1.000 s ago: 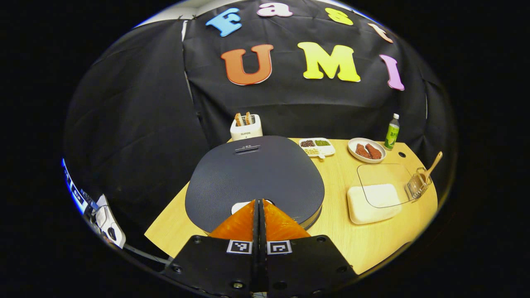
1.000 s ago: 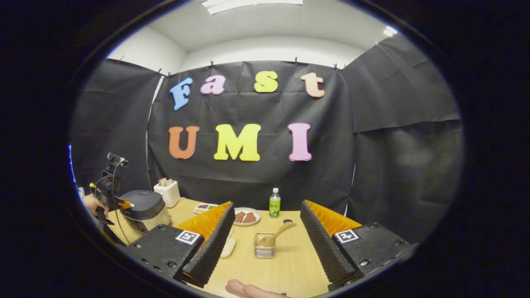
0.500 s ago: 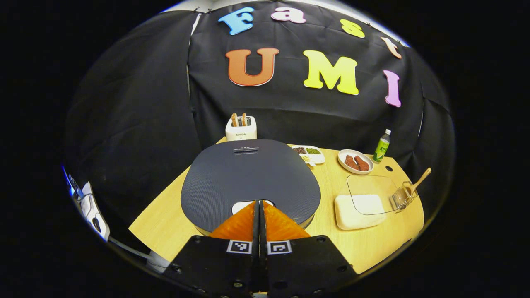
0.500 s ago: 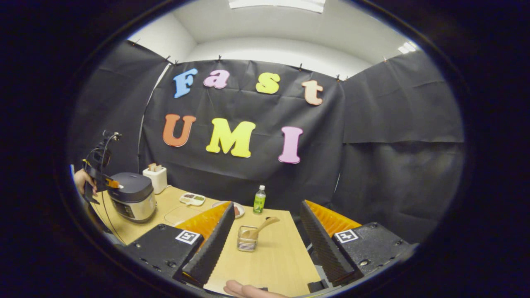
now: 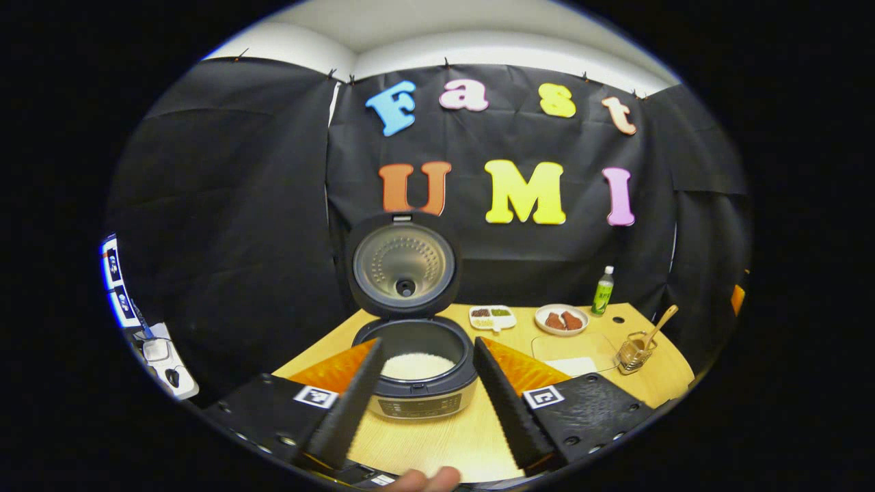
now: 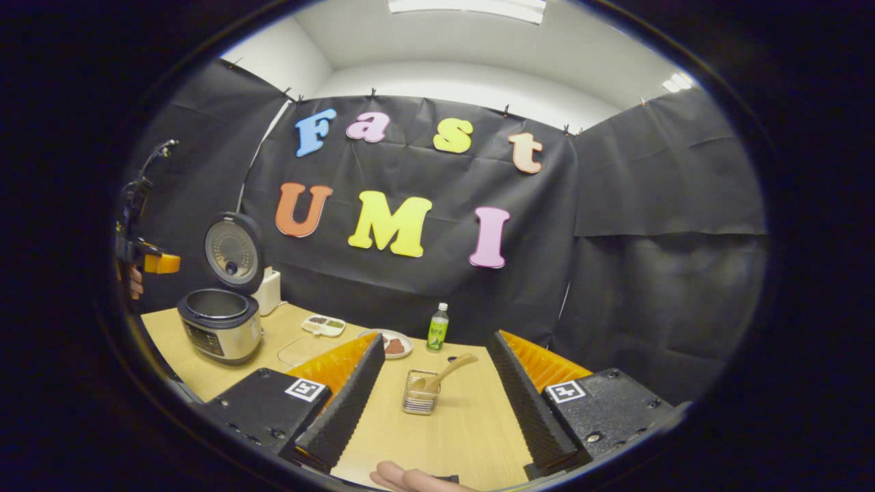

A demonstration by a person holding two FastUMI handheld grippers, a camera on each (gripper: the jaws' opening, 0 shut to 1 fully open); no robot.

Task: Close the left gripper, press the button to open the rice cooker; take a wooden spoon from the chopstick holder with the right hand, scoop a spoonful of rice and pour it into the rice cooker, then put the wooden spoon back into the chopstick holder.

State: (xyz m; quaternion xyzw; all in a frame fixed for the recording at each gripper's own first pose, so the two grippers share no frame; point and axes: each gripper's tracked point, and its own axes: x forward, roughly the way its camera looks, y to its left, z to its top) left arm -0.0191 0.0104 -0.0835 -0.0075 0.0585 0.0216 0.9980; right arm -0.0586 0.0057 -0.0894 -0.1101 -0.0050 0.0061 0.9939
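Rice cooker [image 5: 415,372] on the wooden table [image 5: 437,444], lid [image 5: 403,263] now standing upright where half a second ago it lay shut; white rice visible in the pot. Left gripper [image 5: 424,400], clenched with its tip on the lid before, now released with fingers spread wide, drawn back and raised off the cooker, holding nothing; in the right gripper view the same gripper [image 6: 154,263] appears up and to the left of the cooker [image 6: 220,328], apart from it, with part of a hand behind. Right gripper [image 6: 431,400] released as before, fingers wide apart and empty; the chopstick holder [image 6: 420,402] stands on the table [image 6: 465,437] between its fingers, farther off and untouched, much as in the earlier frame. Wooden spoon [image 6: 448,374] in the holder, handle tilted up to the right. In the left gripper view the holder [image 5: 632,352] with spoon [image 5: 660,324] stands near the table's far right edge, well apart from the cooker. Behind: divided dish [image 5: 492,316], plate [image 5: 562,319], green bottle [image 5: 603,290]; fingertip [image 6: 403,478] at the lower edge of the right gripper view.
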